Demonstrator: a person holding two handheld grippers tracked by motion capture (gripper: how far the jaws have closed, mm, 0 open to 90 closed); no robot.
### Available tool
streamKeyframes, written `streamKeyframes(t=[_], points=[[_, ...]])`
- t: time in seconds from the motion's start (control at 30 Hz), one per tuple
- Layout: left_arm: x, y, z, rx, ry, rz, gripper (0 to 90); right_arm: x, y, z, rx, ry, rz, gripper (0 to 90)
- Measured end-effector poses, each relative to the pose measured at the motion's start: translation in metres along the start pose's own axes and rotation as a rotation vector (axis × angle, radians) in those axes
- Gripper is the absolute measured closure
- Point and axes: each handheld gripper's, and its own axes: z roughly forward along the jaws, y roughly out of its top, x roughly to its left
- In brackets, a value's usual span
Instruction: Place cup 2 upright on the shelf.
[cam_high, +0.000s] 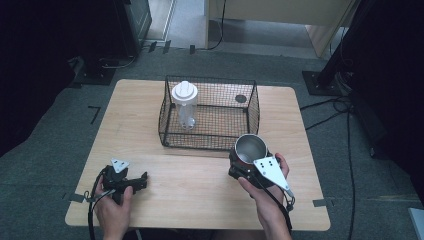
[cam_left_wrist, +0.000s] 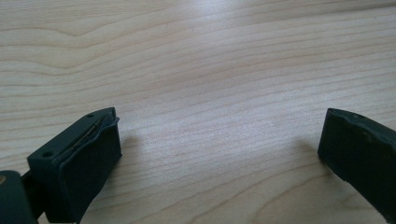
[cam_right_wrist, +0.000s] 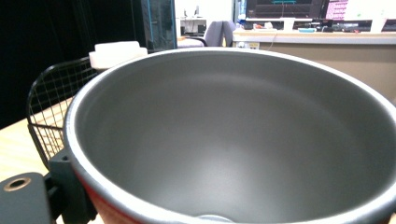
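Cup (cam_high: 250, 148) sits clamped in right claw (cam_high: 243, 167), mouth up, just in front of the wire basket (cam_high: 208, 141). Left claw (cam_high: 131, 181) rests wide open on the counter (cam_high: 200, 185), well apart.

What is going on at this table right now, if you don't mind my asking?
A person works with a hand-held gripper in each hand. The right hand-held gripper holds a metal cup just in front of a wire basket, where a clear bottle with a white lid already stands. The left hand-held gripper rests open over the wooden table.
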Motion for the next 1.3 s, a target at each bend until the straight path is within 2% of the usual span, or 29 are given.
streamKeyframes(t=[0.6,0.97,1.1,1.3], points=[[0.0,0.0,0.0,0.0,0.0,-0.001,0.0,0.015,0.033,0.023,-0.057,0.015,-0.02,7.3],[0.0,0.0,0.0,0.001,0.0,-0.001,0.0,0.027,0.055,0.043,-0.094,0.022,-0.031,7.2],[0.0,0.0,0.0,0.002,0.0,0.0,0.0,0.032,0.064,0.055,-0.104,0.022,-0.027,7.2],[0.0,0.0,0.0,0.002,0.0,0.0,0.0,0.037,0.071,0.068,-0.123,0.035,-0.046,7.2]])
